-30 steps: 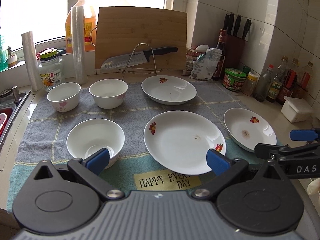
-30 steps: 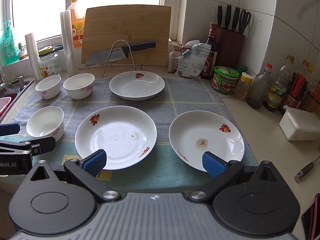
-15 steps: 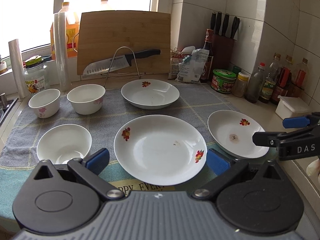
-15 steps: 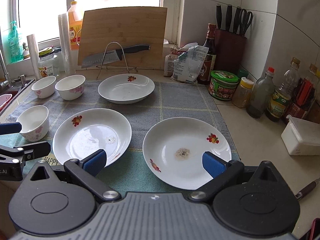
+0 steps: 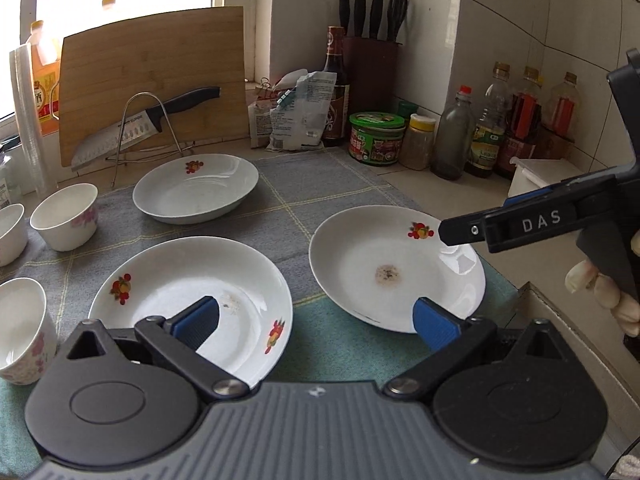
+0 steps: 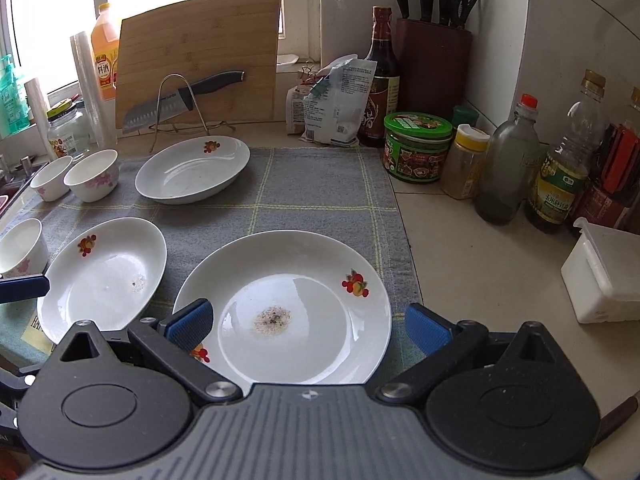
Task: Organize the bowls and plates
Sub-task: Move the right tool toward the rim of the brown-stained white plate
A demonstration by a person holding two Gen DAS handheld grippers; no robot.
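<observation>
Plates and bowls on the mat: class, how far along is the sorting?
Done: nothing stacked; three plates, including the back plate, and three bowls, such as one, lie separately. In hand: the open right gripper hangs over the stained plate; the left gripper is open, empty. Left: all the stacking.
</observation>
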